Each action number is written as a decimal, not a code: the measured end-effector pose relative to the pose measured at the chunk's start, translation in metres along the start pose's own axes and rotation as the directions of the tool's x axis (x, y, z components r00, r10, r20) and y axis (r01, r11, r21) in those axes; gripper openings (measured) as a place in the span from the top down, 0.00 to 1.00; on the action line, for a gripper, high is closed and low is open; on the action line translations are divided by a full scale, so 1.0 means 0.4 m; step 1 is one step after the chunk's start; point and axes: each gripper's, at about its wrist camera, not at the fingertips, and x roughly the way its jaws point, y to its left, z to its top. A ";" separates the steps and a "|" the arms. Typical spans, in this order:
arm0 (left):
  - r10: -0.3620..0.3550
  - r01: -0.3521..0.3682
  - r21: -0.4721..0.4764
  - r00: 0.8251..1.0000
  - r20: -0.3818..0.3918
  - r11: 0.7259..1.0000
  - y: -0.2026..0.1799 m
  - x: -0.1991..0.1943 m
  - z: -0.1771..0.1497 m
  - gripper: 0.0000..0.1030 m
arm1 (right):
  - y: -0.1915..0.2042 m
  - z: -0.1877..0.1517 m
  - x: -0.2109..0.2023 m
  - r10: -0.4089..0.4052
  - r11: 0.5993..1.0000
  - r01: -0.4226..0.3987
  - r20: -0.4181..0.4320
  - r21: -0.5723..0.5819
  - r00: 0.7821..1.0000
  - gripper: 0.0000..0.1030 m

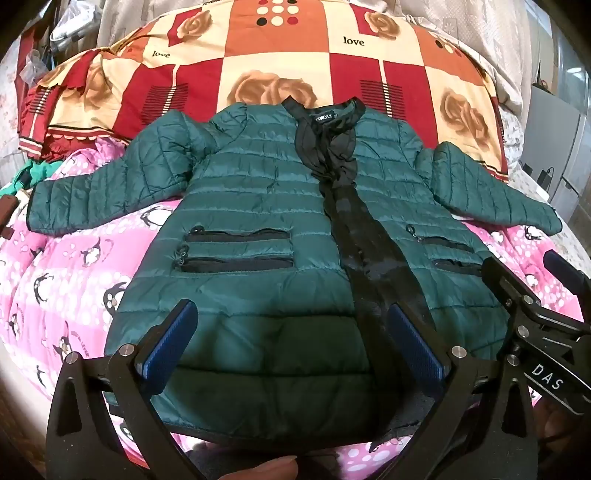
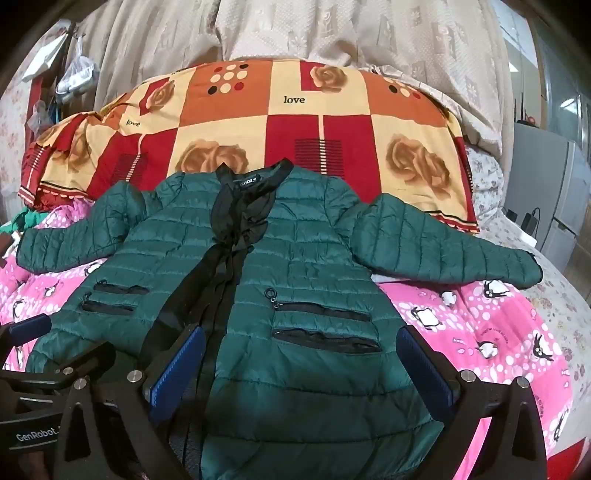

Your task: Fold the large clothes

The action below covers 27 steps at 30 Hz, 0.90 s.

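Note:
A dark green quilted jacket [image 1: 258,206] lies flat, front up, on the bed, sleeves spread to both sides, its black lining showing down the open middle. It also shows in the right wrist view [image 2: 306,273]. My left gripper [image 1: 291,339] is open and empty above the jacket's left hem. My right gripper [image 2: 303,363] is open and empty above the jacket's right hem and lower pocket. The right gripper's body [image 1: 532,317] shows at the right of the left wrist view. The left gripper's body [image 2: 48,365] shows at the left of the right wrist view.
The jacket lies on a pink penguin-print quilt [image 1: 66,280]. A red, orange and cream rose-patterned blanket [image 2: 258,122] is heaped behind the collar. Beige curtains [image 2: 332,33] hang at the back. A grey cabinet [image 2: 546,192] with cables stands at the right.

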 end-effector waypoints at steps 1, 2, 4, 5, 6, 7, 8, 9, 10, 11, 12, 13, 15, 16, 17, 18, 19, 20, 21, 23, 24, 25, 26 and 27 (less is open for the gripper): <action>0.000 0.000 0.000 1.000 0.000 1.000 0.000 0.000 0.000 0.00 | -0.002 -0.001 0.000 0.001 1.000 -0.001 0.000 0.000 1.000 0.01; 0.000 0.000 0.000 1.000 0.000 1.000 -0.001 0.000 0.000 0.00 | 0.000 0.000 0.000 0.000 1.000 0.000 0.000 0.000 1.000 0.01; 0.001 -0.001 0.001 1.000 0.001 1.000 -0.001 0.000 0.000 0.00 | 0.000 -0.001 0.000 0.000 1.000 0.000 0.001 0.001 1.000 0.01; 0.002 -0.002 0.001 1.000 0.001 1.000 -0.001 0.000 0.000 0.00 | 0.001 0.000 0.000 0.000 1.000 0.000 0.001 0.001 1.000 0.01; 0.002 -0.002 0.001 1.000 0.001 1.000 -0.002 0.000 0.000 0.00 | 0.002 0.000 0.001 -0.001 1.000 0.001 0.001 0.000 1.000 0.01; 0.002 -0.002 0.001 1.000 0.000 1.000 0.000 0.000 0.000 0.00 | 0.004 0.001 0.001 -0.001 1.000 0.001 0.001 0.000 1.000 0.01; 0.002 -0.002 0.001 1.000 0.000 1.000 -0.001 0.000 0.000 0.00 | 0.005 0.002 0.002 -0.001 1.000 0.001 0.000 0.001 1.000 0.01; 0.001 -0.001 0.001 1.000 0.000 1.000 -0.001 0.000 0.000 0.00 | 0.000 0.000 0.001 0.001 1.000 -0.001 0.001 0.000 1.000 0.01; 0.002 -0.002 0.001 1.000 0.000 1.000 0.000 0.000 0.001 0.00 | 0.000 0.000 0.001 0.001 1.000 -0.001 0.002 0.001 1.000 0.01; 0.002 -0.002 0.001 1.000 0.000 1.000 0.000 0.000 0.001 0.00 | 0.001 0.000 0.001 0.001 1.000 -0.001 0.002 0.002 1.000 0.01; 0.002 -0.002 0.001 1.000 0.000 1.000 -0.001 0.000 0.001 0.00 | 0.002 0.001 0.002 0.001 1.000 -0.001 0.002 0.002 1.000 0.01; 0.002 -0.002 0.001 1.000 0.000 1.000 0.000 0.000 0.001 0.00 | 0.002 0.001 0.003 0.002 1.000 -0.002 0.001 0.002 1.000 0.01; 0.002 -0.002 0.001 1.000 0.000 1.000 -0.001 0.000 0.001 0.00 | 0.001 0.000 0.002 0.001 1.000 -0.001 0.000 -0.002 1.000 0.01; 0.001 -0.001 0.001 1.000 0.000 1.000 -0.001 0.000 0.001 0.00 | 0.000 0.000 0.002 0.000 1.000 0.000 0.000 -0.002 1.000 0.01; 0.001 -0.001 0.000 1.000 -0.001 1.000 -0.001 0.000 0.001 0.00 | 0.000 0.000 0.002 0.000 1.000 0.000 0.000 -0.002 1.000 0.01; 0.002 -0.002 0.000 1.000 -0.001 1.000 -0.001 0.000 0.001 0.00 | 0.000 0.000 0.002 0.000 1.000 0.000 0.000 -0.001 1.000 0.01; 0.002 -0.002 0.000 1.000 -0.001 1.000 -0.001 0.000 0.001 0.00 | 0.000 0.000 0.002 0.001 1.000 -0.001 0.000 -0.001 1.000 0.01; 0.002 -0.002 0.000 1.000 -0.001 1.000 -0.001 0.000 0.001 0.00 | 0.000 0.000 0.002 0.001 1.000 -0.001 0.000 -0.001 1.000 0.01; 0.002 -0.002 0.001 1.000 -0.001 1.000 -0.001 0.000 0.001 0.00 | 0.000 0.000 0.002 0.001 1.000 -0.001 0.000 -0.002 1.000 0.01; 0.002 -0.002 -0.001 1.000 -0.001 1.000 -0.001 0.000 0.002 0.00 | 0.000 0.000 0.002 0.000 1.000 0.000 0.000 -0.001 1.000 0.01; 0.002 -0.002 -0.001 1.000 -0.001 1.000 -0.002 0.000 0.001 0.00 | 0.000 0.000 0.002 0.001 1.000 -0.001 0.000 -0.001 1.000 0.01; 0.002 -0.002 0.000 1.000 -0.001 1.000 -0.001 0.000 0.002 0.00 | 0.000 0.001 0.002 0.001 1.000 -0.001 0.000 -0.001 1.000 0.01; 0.002 -0.002 0.000 1.000 -0.001 1.000 -0.001 0.000 0.002 0.00 | 0.001 0.001 0.002 0.001 1.000 -0.001 0.001 -0.001 1.000 0.01; 0.002 -0.002 -0.001 1.000 -0.001 1.000 -0.001 -0.001 0.001 0.00 | 0.000 0.001 0.003 0.001 1.000 -0.001 0.001 -0.001 1.000 0.01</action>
